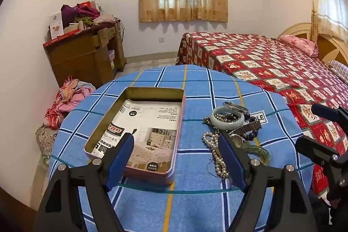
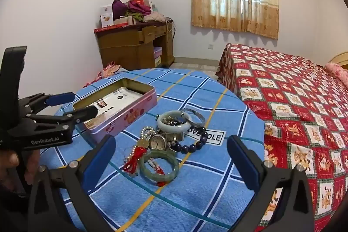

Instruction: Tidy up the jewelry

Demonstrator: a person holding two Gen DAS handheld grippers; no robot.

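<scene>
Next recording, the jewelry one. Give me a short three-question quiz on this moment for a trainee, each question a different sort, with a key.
1. True or false: the pink tin already holds jewelry.
2. Which lies nearest the right gripper? A) green bangle B) silver bangle C) white bangle
3. Fill in: the jaws of the left gripper are ____.

Key: 1 false, only printed paper lies inside; 2 A; 3 open, nothing between them.
</scene>
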